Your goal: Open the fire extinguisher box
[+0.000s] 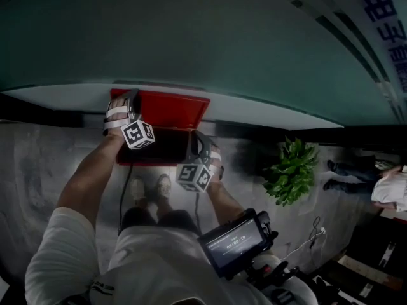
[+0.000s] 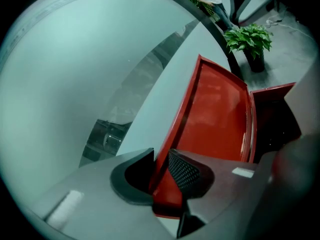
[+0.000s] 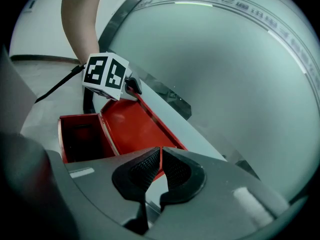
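Observation:
The red fire extinguisher box (image 1: 152, 146) stands on the floor against a frosted glass wall, its dark inside (image 3: 82, 136) showing. Its red lid (image 1: 165, 110) is raised toward the glass. My left gripper (image 1: 130, 100) is at the lid's upper left corner. In the left gripper view the jaws (image 2: 161, 166) are shut on the lid's rim (image 2: 220, 109), one pad on each side. My right gripper (image 1: 202, 140) is at the lid's right end. Its pads (image 3: 160, 161) are almost together, with a thin red strip of the lid (image 3: 135, 126) between them.
The frosted glass wall (image 1: 191, 37) rises right behind the lid. A potted plant (image 1: 289, 170) stands on the floor to the right. Farther right is a person in white (image 1: 389, 189). A black device with a screen (image 1: 238, 243) hangs at my chest, and a cable (image 1: 124, 189) runs down from my left gripper.

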Motion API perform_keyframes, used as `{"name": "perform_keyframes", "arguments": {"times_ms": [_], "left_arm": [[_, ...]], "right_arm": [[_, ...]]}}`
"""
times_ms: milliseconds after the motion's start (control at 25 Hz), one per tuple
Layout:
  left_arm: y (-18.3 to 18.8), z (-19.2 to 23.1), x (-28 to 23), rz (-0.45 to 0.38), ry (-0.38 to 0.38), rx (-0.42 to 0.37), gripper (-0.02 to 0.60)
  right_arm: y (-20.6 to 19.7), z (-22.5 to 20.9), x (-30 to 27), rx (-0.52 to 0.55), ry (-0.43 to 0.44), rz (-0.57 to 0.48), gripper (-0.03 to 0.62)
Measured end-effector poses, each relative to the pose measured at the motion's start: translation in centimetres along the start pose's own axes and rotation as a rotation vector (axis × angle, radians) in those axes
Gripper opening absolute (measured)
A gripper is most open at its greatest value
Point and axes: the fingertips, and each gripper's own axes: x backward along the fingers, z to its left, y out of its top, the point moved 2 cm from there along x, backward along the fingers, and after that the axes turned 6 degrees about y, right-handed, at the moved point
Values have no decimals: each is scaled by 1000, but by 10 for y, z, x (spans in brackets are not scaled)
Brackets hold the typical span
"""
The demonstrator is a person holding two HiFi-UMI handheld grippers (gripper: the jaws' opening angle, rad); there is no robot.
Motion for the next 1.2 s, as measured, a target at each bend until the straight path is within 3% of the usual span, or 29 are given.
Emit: {"name": "perform_keyframes", "arguments": {"times_ms": [160, 320, 480, 520, 640, 840, 1200], "left_arm": [[-1, 0, 2, -3, -11, 43, 97], [1, -2, 8, -18, -38, 114, 223], [8, 7, 18, -47, -22, 163, 224], [9, 10, 23, -58, -18, 177, 219], [14, 20, 44, -105, -7, 246, 126], [23, 47, 92, -158, 14, 466, 10], [29, 70, 181, -158, 60, 782, 2]], "right_arm": [[3, 1, 2, 3, 4, 5, 28], [3, 2, 3, 4, 5, 8, 26], [5, -1, 4, 6, 0, -7, 26], [8, -1, 6, 5, -2, -13, 26], [16, -3, 12, 1, -9, -38, 26], [36, -13, 32, -30, -38, -99, 23], [60, -33, 76, -281, -10, -242, 14]]}}
